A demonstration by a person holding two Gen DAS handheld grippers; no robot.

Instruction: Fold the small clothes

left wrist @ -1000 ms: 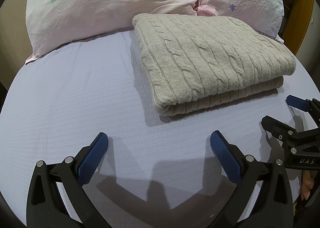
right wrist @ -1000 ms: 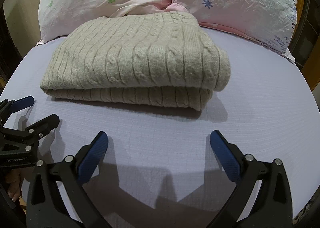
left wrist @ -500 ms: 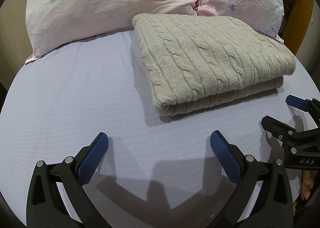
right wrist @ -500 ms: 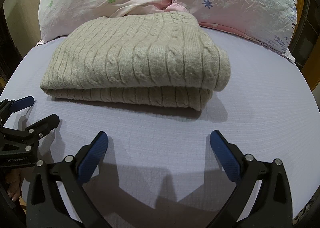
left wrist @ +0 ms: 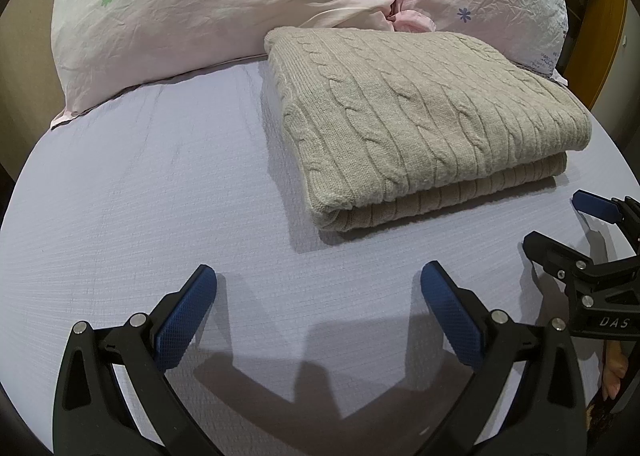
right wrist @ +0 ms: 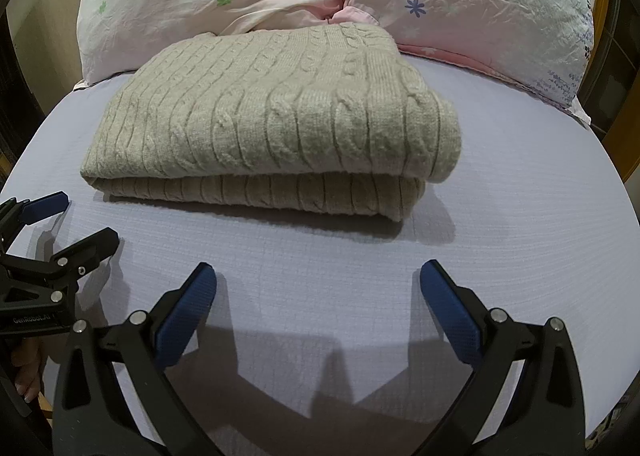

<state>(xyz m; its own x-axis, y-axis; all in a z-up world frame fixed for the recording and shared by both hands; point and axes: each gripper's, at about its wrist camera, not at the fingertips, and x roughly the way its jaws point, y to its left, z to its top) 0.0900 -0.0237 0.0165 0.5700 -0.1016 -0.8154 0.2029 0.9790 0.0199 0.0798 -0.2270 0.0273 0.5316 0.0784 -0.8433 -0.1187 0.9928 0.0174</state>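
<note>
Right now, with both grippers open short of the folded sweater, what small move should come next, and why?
Probably none beyond backing away: the beige sweater already lies folded in two neat layers on the bed sheet, and the left gripper and right gripper hold nothing.

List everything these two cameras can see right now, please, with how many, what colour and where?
Sweater: one, beige cable-knit, folded, lying on the sheet in front of the pillows.
Pillows: two, pale pink with small flowers and a tree print, at the head of the bed.
Bed sheet: one, pale lavender, covering the bed.
Left gripper: one, black with blue pads, open, empty, near side of the sheet.
Right gripper: one, black with blue pads, open, empty, beside the left one.
</note>
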